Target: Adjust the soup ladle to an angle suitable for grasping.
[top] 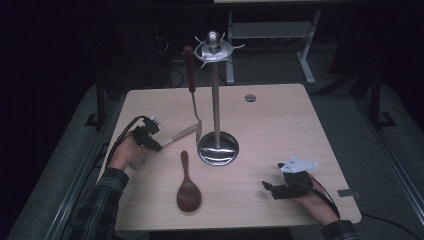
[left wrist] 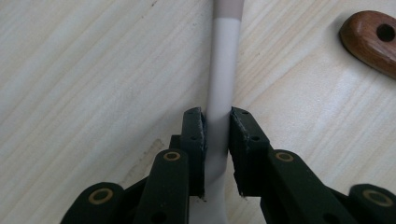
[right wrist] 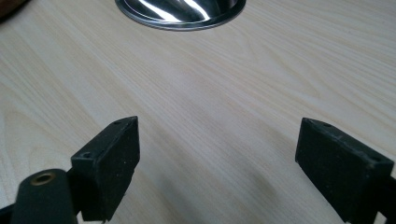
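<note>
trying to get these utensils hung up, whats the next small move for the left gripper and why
Probably lift. The left gripper is shut on the pale handle low over the table, while the stand's hooks sit high, one already holding a utensil.

Your pale-handled utensil (top: pixel 179 135) lies slanted on the table (top: pixel 280 120), its metal end touching the steel stand's (top: pixel 217 100) round base.
</note>
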Demonstrator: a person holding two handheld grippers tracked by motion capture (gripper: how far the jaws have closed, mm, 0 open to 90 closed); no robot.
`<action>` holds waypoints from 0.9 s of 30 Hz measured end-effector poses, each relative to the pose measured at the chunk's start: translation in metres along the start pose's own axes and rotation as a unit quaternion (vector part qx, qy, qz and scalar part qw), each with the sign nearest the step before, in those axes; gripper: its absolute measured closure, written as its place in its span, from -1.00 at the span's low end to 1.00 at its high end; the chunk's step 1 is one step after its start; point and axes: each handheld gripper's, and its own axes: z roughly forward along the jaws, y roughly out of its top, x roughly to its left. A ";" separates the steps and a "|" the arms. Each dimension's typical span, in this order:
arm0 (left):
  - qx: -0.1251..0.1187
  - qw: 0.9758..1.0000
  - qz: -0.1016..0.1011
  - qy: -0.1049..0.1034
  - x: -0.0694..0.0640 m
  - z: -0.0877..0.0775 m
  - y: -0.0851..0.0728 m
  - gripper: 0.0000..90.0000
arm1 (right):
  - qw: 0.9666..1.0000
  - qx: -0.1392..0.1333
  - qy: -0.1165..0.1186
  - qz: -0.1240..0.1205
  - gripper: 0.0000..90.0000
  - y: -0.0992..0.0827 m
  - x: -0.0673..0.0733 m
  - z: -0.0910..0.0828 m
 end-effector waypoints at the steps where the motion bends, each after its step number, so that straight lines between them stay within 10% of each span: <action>1: 0.002 1.000 -0.006 -0.004 0.000 0.000 0.000 0.73 | 1.000 0.000 0.000 0.000 -0.70 0.000 0.000 0.000; 27: -0.009 0.998 -0.061 0.008 -0.028 -0.025 -0.078 0.72 | 1.000 0.002 0.001 0.002 -0.70 0.001 0.001 0.001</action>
